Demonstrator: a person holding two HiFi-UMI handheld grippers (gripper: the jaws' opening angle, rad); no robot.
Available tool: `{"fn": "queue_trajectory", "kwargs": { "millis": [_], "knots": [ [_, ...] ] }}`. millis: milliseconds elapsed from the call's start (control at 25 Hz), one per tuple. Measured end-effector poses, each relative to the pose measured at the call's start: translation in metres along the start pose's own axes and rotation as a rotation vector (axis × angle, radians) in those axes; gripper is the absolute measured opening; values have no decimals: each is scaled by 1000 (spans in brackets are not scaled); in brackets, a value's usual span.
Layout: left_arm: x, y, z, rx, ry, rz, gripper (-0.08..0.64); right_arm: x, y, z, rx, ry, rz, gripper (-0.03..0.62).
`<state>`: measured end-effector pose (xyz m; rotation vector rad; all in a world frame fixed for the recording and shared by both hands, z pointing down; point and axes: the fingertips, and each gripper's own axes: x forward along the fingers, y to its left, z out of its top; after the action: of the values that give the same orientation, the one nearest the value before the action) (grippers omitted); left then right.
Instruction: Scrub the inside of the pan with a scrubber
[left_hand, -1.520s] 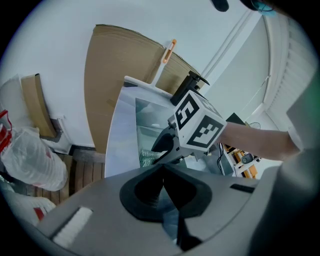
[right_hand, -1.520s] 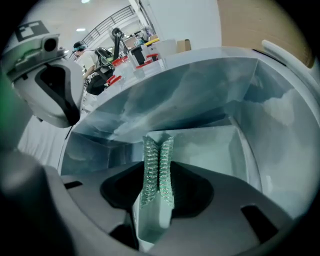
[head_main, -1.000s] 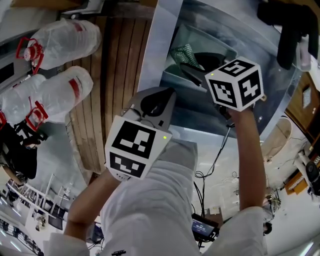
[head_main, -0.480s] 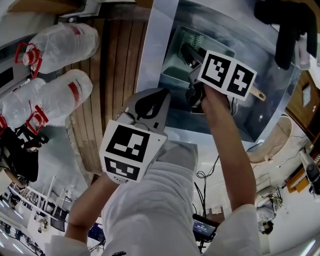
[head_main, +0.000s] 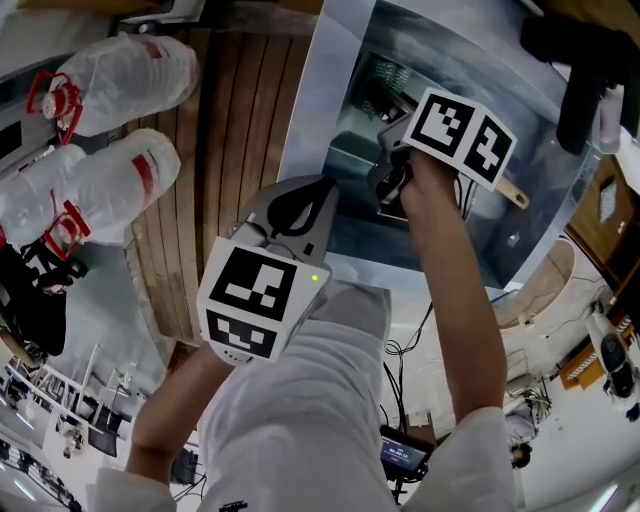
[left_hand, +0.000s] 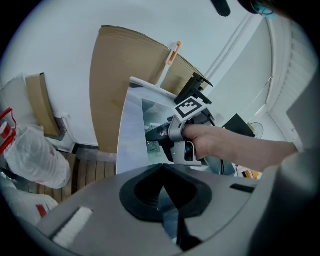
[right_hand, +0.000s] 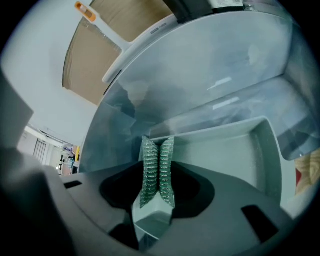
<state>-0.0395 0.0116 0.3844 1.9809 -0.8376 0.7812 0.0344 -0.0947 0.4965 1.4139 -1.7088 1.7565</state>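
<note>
A grey rectangular pan (head_main: 348, 142) sits in the steel sink; its inside wall (right_hand: 260, 150) fills the right gripper view. My right gripper (head_main: 386, 98) reaches into it from the near side, shut on a folded green mesh scrubber (right_hand: 157, 170). The scrubber (head_main: 382, 74) hangs just over the pan's floor; I cannot tell whether it touches. My left gripper (head_main: 325, 190) is held back at the sink's front edge, its jaws (left_hand: 162, 170) closed on nothing. From the left gripper view the right gripper (left_hand: 156, 133) shows above the pan.
The sink basin (head_main: 545, 150) surrounds the pan, with a black faucet (head_main: 582, 80) at its far right. A beige handle (head_main: 512, 192) pokes out beside my right hand. Plastic-wrapped jugs (head_main: 110, 190) lie on the slatted wood (head_main: 225, 140) left of the sink.
My right gripper has moved forward and left into the pan, carrying the scrubber with it. The left gripper has barely shifted.
</note>
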Motion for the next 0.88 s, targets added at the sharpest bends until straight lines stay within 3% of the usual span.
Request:
{"fn": "queue_trajectory", "kwargs": {
  "millis": [400, 880],
  "knots": [
    [2, 1, 0, -8, 5, -6, 6, -2, 13, -3, -196, -29, 16, 146],
    [-3, 3, -3, -13, 5, -5, 5, -9, 20, -28, -260, -30, 68, 145]
  ]
}}
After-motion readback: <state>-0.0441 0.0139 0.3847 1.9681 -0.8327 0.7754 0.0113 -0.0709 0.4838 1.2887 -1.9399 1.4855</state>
